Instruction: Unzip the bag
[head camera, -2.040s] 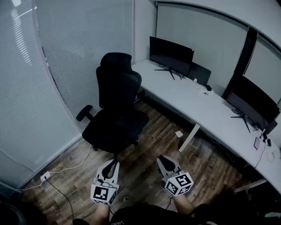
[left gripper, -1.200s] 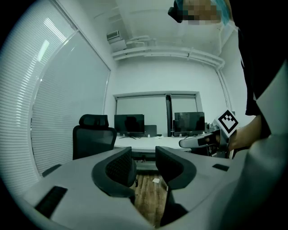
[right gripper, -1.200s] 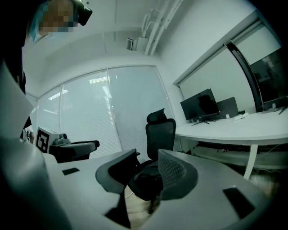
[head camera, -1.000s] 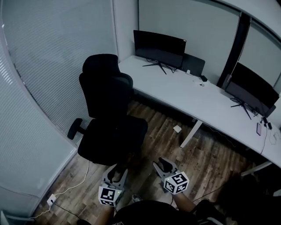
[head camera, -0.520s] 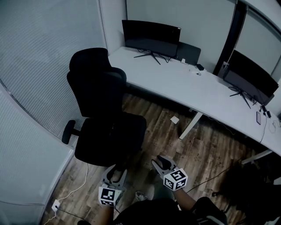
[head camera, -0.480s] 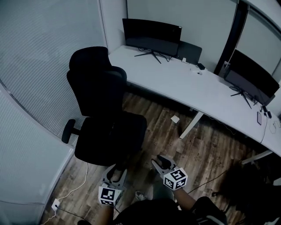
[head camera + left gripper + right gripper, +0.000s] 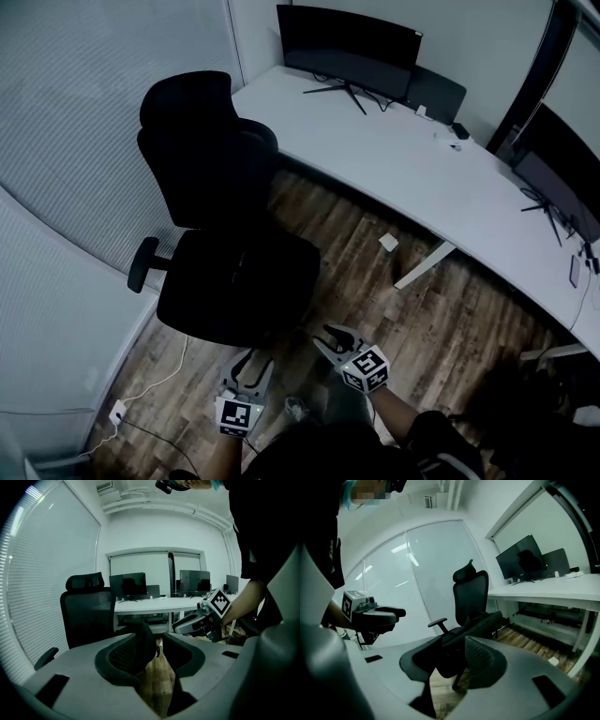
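you are holding both tools low in front of you, over the wooden floor [image 7: 441,319] just short of the black office chair [image 7: 234,272]. the left gripper [image 7: 158,656] is standing partly open with only floorboards showing through the gap. the right gripper [image 7: 454,667] is also standing apart and carrying nothing, with the chair beyond it. so the unzipping is not yet under way.

i am not finding the bag for certain. a dark flat shape seems to be lying along the chair seat in the right gripper view, and a dark mass [image 7: 525,412] is sitting on the floor at your right; either might be it.

the main risk is closing on the wrong black thing, since bag, seat and shadow are all blending together and a zip pull is going to be hard to spot. if the bag is lying on the seat, pulling may be turning the chair rather than opening the zip. the white cable [image 7: 159,370] on the floor at your left is also lying near your feet.
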`<move>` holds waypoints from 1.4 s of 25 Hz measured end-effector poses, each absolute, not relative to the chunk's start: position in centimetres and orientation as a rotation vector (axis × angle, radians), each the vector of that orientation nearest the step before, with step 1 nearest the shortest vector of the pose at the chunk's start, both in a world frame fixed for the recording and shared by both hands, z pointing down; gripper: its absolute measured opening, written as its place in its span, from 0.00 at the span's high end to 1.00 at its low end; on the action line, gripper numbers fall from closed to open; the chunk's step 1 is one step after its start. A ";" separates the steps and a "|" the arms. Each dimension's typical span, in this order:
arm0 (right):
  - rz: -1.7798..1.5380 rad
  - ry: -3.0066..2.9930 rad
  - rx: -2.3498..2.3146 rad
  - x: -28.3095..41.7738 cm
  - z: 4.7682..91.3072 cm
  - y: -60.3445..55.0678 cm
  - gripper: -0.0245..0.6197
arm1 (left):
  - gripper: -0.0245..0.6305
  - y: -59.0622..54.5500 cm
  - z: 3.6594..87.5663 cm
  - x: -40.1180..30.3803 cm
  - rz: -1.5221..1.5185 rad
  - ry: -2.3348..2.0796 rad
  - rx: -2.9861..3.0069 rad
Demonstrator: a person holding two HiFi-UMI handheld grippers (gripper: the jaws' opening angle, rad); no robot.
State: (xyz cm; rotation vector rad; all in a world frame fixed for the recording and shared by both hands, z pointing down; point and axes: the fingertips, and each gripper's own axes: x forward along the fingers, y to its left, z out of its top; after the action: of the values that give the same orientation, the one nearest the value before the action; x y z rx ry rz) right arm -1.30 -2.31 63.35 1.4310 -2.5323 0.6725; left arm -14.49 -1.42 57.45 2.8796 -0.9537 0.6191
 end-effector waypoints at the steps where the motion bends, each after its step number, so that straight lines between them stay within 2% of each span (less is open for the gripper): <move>1: 0.673 -2.531 1.383 -1.3 64.3 -3.0 0.75 | 0.70 -1.9 58.0 -14.1 0.646 -0.956 2.876; 10: 0.591 -2.547 1.033 -2.0 72.3 -7.3 0.75 | 0.70 -4.2 61.2 -10.8 0.780 -0.952 2.837; 18: 0.487 -2.595 0.791 -4.0 74.5 -8.8 0.76 | 0.70 -5.8 64.7 -9.5 0.924 -0.960 2.788; 22: 0.444 -2.628 0.709 -4.4 74.4 -9.2 0.87 | 0.69 -6.5 65.9 -9.0 0.957 -0.973 2.771; 35: 1.070 -2.777 0.409 -3.1 72.2 -7.7 0.89 | 0.67 -8.8 69.1 -6.8 1.105 -0.981 2.701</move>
State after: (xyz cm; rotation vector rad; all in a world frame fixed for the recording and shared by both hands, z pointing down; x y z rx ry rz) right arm -3.05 -7.67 72.19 0.4090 -2.7771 1.0701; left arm -6.78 -8.75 69.14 2.7011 -0.9811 1.1045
